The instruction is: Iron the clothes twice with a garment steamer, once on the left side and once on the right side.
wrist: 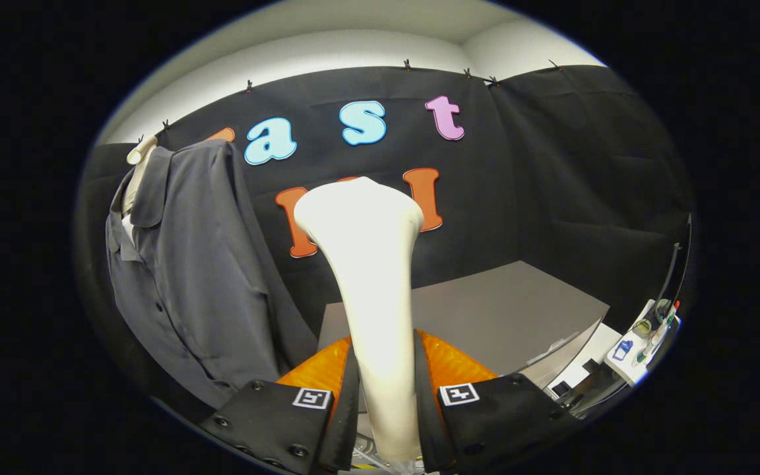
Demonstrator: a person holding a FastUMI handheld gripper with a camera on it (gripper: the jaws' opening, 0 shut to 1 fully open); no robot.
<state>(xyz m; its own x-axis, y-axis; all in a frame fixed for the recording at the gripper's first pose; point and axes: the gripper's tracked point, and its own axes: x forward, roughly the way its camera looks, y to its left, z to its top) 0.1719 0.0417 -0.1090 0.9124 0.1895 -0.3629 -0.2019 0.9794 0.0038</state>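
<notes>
Between the two fingers of the gripper [384, 396], near the viewer, stands the handle of a cream-white garment steamer [370, 277]. Both fingers press against the handle from the left and the right, so the claw is clenched on it. The steamer rises upright from the fingers, narrow where it is gripped and widening toward a broad, rounded head at the top, which sits in front of the far wall. The gripper points forward and level into the booth, with the steamer held roughly vertical, leaning only slightly to the left. Each finger carries a small square black-and-white marker on its upper face.

To the left of the steamer, and a little farther away, hangs a dark grey shirt [189, 264]. It has a collar, a button placket running down its front, and a pale hanger end [140, 150] showing above the collar. The shirt hangs against the black cloth wall, apart from the steamer head, with a gap between them.

Beyond the fingers and to the right lies a flat grey table [512, 310]. Farther right, past the table's edge, is a white tray [640, 340] holding several small items, too small to identify.
</notes>
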